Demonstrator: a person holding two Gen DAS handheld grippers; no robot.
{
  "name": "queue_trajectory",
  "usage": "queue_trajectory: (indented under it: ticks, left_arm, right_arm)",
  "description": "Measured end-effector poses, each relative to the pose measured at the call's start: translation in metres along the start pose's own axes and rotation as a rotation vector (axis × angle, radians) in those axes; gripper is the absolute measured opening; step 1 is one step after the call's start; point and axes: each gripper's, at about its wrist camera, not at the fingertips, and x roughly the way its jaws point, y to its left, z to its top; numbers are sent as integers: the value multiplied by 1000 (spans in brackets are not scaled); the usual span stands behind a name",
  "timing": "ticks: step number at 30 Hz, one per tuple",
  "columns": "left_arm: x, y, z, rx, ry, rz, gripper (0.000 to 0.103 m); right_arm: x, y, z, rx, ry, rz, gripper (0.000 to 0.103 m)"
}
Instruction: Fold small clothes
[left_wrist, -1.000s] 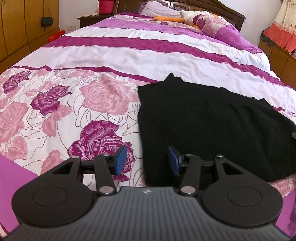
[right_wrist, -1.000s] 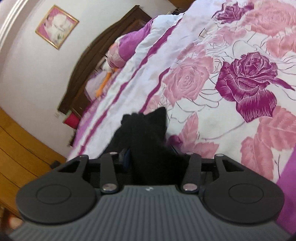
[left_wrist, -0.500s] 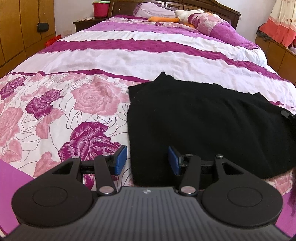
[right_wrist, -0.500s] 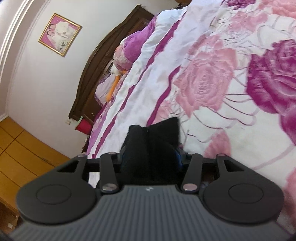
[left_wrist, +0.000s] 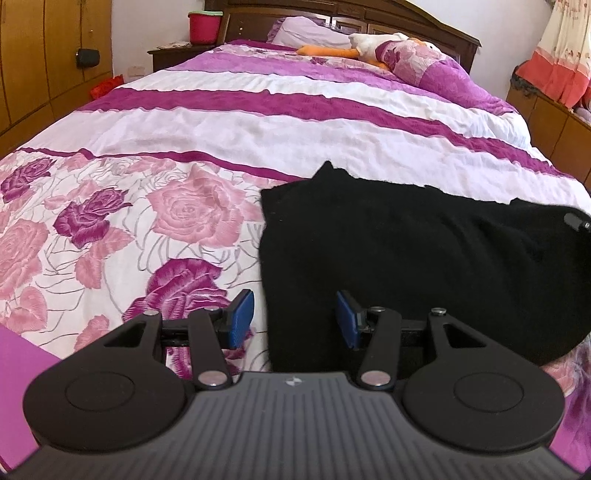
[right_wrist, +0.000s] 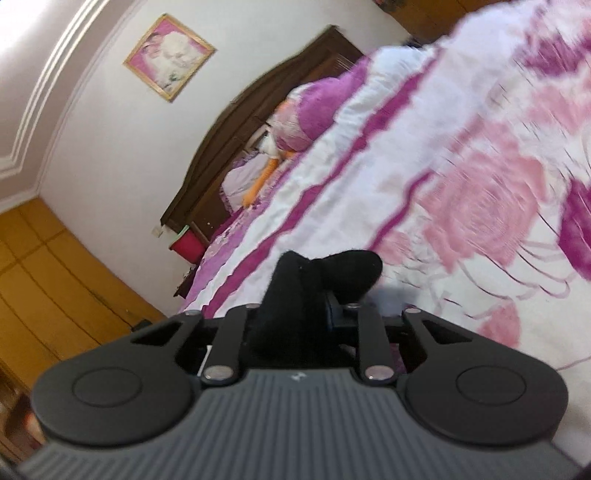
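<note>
Two handheld grippers work a soft black knit garment (left_wrist: 424, 266) lying flat on the near right part of a rose-printed pink, white and purple bedspread (left_wrist: 207, 155). The left gripper (left_wrist: 294, 316) hovers at the cloth's near left edge, jaws about half open and gripping nothing. The right gripper (right_wrist: 295, 314) has just been closing its jaws, which now pinch a bunched fold of the garment. Folding cleanly likely means carrying that pinched edge straight over, low and taut, while the left gripper pins the opposite edge.
</note>
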Motion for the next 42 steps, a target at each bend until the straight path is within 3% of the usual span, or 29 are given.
queue_trajectory:
  ticks: [12,20,28,37,42]
  left_arm:
    - [-9,32,7,-67,-45,20,55]
    - [-15,54,2,-74,-70,26,55]
    - [-18,85,-4,-109,-81,44,55]
    - [-10,109,-10,-164,-72,43,55]
    - [-11,111,-12,-173,-75,43,55]
  right_arm:
    - [-6,95,-12,-258,-36,-5,22]
    - [9,177,-55,-523,-41,-13,22]
    - [48,229,-117,-663,78,-13,20]
    - [87,240,-178,-762,245,-45,23]
    - [78,242,-180,-658,325,152,24]
